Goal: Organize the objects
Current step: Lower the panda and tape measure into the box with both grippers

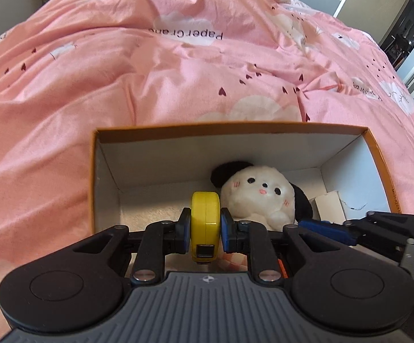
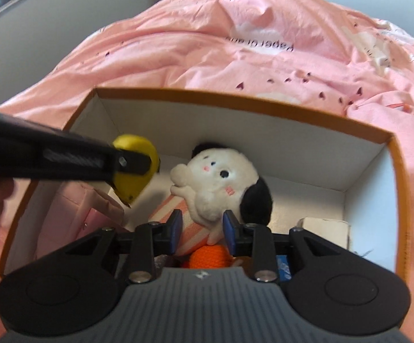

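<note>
Rumpled pink quilt printed with white clouds and small dark hearts point(image 1: 121, 71) covers the bed; all else sits on it or over it.

Open orange-rimmed cardboard box with white inner walls point(image 1: 94, 171), the landmark, rests on the quilt.

Inside the box, mid-floor: white plush dog with black ears point(image 1: 259, 197), lying on a pink-and-white striped soft item point(image 2: 190, 235). An orange knitted ball point(image 2: 209, 257) sits at the box's near edge, just below the plush. Small white carton point(image 2: 325, 228) in the box's right near corner.

Left gripper point(image 1: 205, 227), above the box's open top, is clamped on a yellow tape measure point(image 1: 204, 223).

Right gripper point(image 2: 202, 228), over the box's near side, is part-open astride the plush's lower body; whether the pads press it, cannot tell.
</note>
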Tool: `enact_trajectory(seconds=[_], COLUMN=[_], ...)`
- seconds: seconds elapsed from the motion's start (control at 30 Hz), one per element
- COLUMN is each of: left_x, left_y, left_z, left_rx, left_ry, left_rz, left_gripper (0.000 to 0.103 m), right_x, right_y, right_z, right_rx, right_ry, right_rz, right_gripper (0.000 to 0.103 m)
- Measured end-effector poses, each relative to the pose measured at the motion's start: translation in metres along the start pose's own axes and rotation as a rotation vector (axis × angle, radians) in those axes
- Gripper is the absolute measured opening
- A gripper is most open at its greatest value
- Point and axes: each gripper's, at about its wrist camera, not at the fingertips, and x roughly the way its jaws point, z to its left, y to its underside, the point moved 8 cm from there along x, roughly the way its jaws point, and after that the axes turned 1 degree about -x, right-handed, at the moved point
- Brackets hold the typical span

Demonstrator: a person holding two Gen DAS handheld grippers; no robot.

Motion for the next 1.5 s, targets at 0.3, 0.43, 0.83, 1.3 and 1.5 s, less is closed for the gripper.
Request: enact_trajectory(seconds=[0.3,0.43,0.83,1.3,1.5], left_x=[0.02,0.026,0.033,0.015,-0.004], left_y=[0.006,0.007,0.012,0.006,0.005], left_z=[0.001,0.0,-0.002,-0.005,-0.006], left_rx=[-0.008,0.001,0.044,0.23,0.213], left_ry=[-0.008,-0.023,-0.079,-0.203,-0.192], left_rz=[0.067,0.077,0.096,0.066,0.006], left_gripper=[0.022,0.022,0.023,0.022,0.022], right_x=[-0.011,-0.009,-0.009,-0.017,-0.022], right_y=[0.003,0.006,0.013,0.011,0.012], right_z=[-0.002,-0.004,-0.014,-0.011,-0.011], right_rx=[0.005,0.023,0.049,0.037,0.042], right_ry=[0.008,0.007,0.034,0.031,0.037], right_rz=[-0.011,-0.003,0.011,-0.001,-0.008], right_gripper=[0.034,0.034,0.034,0.034,0.034])
